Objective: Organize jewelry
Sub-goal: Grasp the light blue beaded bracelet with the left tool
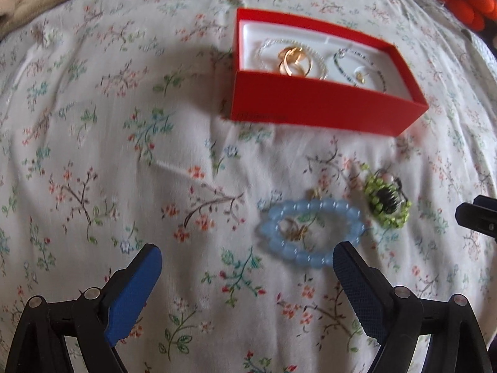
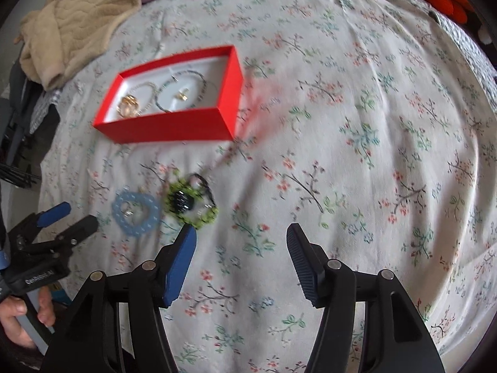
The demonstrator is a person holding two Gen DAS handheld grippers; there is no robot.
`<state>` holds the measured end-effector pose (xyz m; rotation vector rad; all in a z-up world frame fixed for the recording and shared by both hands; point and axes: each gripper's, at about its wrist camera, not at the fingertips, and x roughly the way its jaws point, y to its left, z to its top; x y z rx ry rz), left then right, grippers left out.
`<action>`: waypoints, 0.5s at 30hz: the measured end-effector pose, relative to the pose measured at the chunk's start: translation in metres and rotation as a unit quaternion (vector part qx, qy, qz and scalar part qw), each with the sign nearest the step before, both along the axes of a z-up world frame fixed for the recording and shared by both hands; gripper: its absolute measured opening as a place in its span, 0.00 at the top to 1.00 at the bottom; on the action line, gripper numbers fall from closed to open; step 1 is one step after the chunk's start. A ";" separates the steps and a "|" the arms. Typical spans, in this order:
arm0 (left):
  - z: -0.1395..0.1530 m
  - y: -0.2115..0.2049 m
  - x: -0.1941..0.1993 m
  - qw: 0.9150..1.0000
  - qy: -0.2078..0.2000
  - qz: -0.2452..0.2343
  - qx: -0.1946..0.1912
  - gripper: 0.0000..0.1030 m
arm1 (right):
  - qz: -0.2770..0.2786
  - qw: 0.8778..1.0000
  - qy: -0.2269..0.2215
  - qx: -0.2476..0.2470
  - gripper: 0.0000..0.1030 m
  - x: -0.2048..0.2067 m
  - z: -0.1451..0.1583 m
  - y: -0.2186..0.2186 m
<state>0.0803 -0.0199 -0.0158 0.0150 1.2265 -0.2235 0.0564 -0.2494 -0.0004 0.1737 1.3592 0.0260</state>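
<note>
While both tongs, left tongs point(image 1: 247, 275) and right tongs point(image 2: 241, 259), gape empty, the blue bead bracelet point(image 1: 310, 233) probably wants pinching on one strand, clear of the green beaded bracelet point(image 1: 388, 203), for the red box point(image 1: 316, 105).

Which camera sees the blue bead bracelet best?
The left wrist view: the blue bead bracelet lies close and large, just ahead of the open left gripper. The right wrist view shows it smaller and blurrier, far left.

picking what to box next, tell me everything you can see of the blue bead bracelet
The blue bead bracelet is a closed loop of round, translucent pale-blue beads that look like glass or plastic. It lies flat on the floral sheet, in front of the red box. Small gold pieces sit inside its ring. Nothing grips it.
</note>
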 end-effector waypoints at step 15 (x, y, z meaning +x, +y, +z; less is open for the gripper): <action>-0.027 0.007 0.020 0.993 0.068 0.022 -0.095 0.63 | -0.046 0.997 0.045 0.046 0.38 0.012 -0.025 -0.015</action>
